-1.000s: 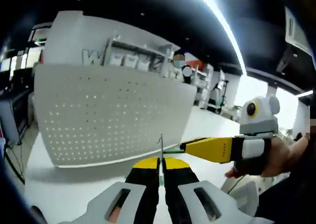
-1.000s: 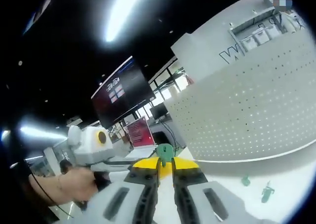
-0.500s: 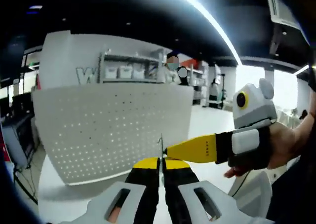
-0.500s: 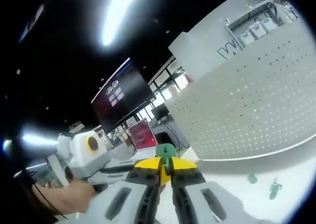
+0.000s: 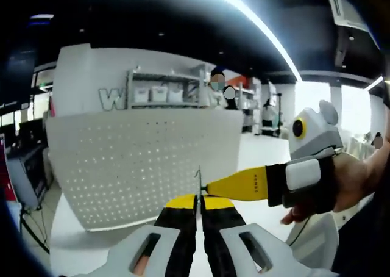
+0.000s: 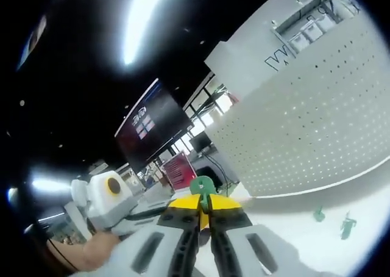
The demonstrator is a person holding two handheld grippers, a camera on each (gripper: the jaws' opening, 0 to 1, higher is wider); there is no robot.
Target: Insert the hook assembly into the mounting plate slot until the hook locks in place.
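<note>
Left tongs (image 5: 198, 199): clamped on thin metal hook (image 5: 197, 178).
Right tongs (image 6: 203, 205): clamped on green plate (image 6: 202, 185).
Pegboard (image 5: 140, 161): upright on desk (image 5: 85, 243).

A thin metal hook wire (image 5: 198, 180) stands upright at six o'clock in the left gripper view, pinched at its lower end between the closed left tongs (image 5: 197, 199). A green plastic hook piece (image 6: 202, 186) with a rounded head sticks up from the closed right tongs (image 6: 204, 205). The white perforated mounting plate (image 5: 143, 158) stands upright on the white surface (image 6: 304, 237), at ten o'clock beyond the wire.
</note>
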